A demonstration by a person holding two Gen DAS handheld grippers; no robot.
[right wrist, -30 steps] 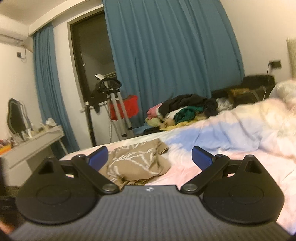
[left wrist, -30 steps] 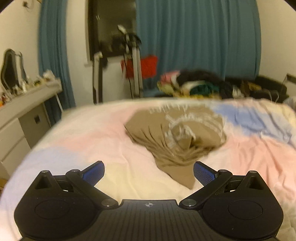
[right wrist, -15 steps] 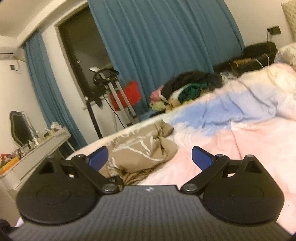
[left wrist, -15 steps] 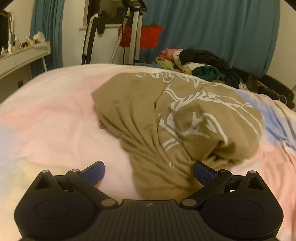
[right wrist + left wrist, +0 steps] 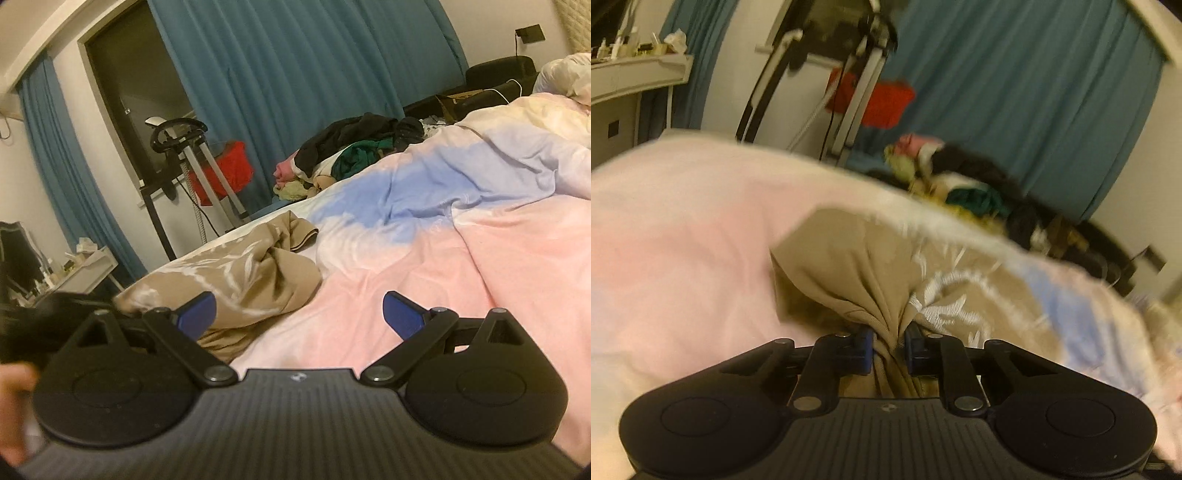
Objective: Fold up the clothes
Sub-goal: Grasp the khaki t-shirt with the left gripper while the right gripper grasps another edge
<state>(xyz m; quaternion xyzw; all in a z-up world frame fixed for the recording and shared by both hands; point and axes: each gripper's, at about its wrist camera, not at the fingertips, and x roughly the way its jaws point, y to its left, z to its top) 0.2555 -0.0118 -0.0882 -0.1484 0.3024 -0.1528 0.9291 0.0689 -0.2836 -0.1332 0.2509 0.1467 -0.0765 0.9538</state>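
A tan shirt [image 5: 871, 266] with a white printed pattern lies crumpled on the pink and blue bed cover [image 5: 683, 236]. My left gripper [image 5: 889, 349] is shut on a bunched fold of its near edge, and the cloth pulls into pleats toward the blue pads. In the right wrist view the same tan shirt [image 5: 251, 280] sits ahead and to the left. My right gripper [image 5: 299, 314] is open just above the bed cover [image 5: 480, 266], its left fingertip [image 5: 195, 314] in front of the shirt's edge and nothing between the fingers.
A heap of dark, green and pink clothes [image 5: 354, 155] lies beyond the bed's far edge. An exercise machine [image 5: 184, 147] with a red bag stands by blue curtains [image 5: 295, 74]. A white dresser [image 5: 85, 266] is at left. A hand [image 5: 14, 398] shows at lower left.
My left gripper went from open and away from the shirt to shut on its near fold, and the view has tilted. My right gripper moved lower and closer to the bed, still open.
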